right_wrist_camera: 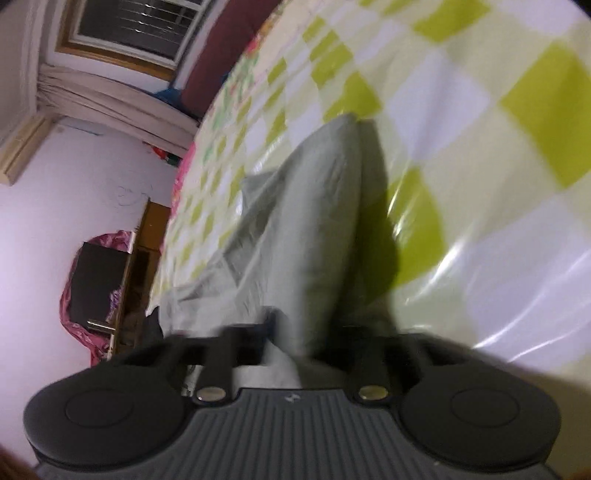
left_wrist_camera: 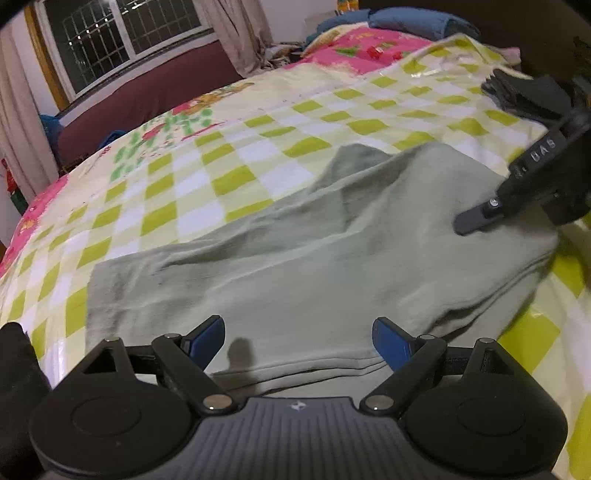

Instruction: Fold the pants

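Seen from your left wrist, the left gripper (left_wrist_camera: 298, 341) hangs with its blue-padded fingers (left_wrist_camera: 207, 338) spread wide and released, nothing between them, poised just over the near hem of the pale grey-green cotton pants (left_wrist_camera: 314, 258). The pants lie partly folded and rumpled on the green-and-white checked bedsheet (left_wrist_camera: 229, 147), stretching from the near edge of the bed towards its middle, one corner of cloth peaked up at the far side. At the right edge of the garment your right gripper (left_wrist_camera: 476, 219), black and set at a slant, rests its tip on the fabric. Beyond it, near the bed's far right corner, lies a dark grey folded garment (left_wrist_camera: 524, 96); a pink floral blanket (left_wrist_camera: 369, 44) and blue bedding (left_wrist_camera: 406, 18) sit along the far edge, with a barred window (left_wrist_camera: 122, 33) and beige curtains (left_wrist_camera: 240, 33) behind. Seen from your right wrist, the picture is rolled sideways and blurred. The right gripper (right_wrist_camera: 306, 343) is clenched on a raised ridge of the grey-green pants (right_wrist_camera: 314, 221), the cloth gathered between its black fingers (right_wrist_camera: 229, 354) and running away across the checked bedsheet (right_wrist_camera: 480, 147). The window (right_wrist_camera: 136, 26) and curtains (right_wrist_camera: 110, 99) stand at upper left, and a black box on pink wrapping (right_wrist_camera: 96, 284) sits beside the bed's edge.
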### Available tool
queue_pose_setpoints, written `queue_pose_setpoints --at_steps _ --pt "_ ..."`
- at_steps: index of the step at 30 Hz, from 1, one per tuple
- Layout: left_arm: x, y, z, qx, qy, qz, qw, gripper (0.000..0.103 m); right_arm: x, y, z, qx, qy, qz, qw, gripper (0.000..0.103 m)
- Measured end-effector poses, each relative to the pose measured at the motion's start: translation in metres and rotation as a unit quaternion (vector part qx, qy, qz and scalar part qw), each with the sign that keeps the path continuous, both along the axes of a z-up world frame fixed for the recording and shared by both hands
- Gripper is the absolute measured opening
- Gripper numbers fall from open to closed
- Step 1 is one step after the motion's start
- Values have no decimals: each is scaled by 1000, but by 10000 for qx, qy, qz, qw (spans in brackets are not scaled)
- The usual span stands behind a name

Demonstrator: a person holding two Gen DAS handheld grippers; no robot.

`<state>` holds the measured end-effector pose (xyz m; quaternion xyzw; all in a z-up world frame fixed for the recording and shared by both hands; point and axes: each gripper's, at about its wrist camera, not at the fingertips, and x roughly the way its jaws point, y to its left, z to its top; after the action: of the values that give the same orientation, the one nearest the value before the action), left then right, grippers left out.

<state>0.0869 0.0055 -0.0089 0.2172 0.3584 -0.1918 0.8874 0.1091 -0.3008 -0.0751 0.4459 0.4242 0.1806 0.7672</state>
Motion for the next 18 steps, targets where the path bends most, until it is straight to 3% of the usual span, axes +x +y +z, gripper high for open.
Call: queue_pose_setpoints --at_steps 4,7,13,18 --pt "-6 -16 -1 -6 206 -163 9997 100 -10 -28 3 202 -163 -288 9992 5" --pt "-16 -42 -6 -79 472 -531 9974 100 -26 -63 11 -113 -217 -660 9975 4" --pt "-43 -94 0 -303 281 -1366 9898 100 -50 -114 43 -1611 -60 -921 9826 4" --pt "-44 -100 6 -367 -75 -1342 9902 100 -52 -110 61 -1980 -101 -902 9760 5"
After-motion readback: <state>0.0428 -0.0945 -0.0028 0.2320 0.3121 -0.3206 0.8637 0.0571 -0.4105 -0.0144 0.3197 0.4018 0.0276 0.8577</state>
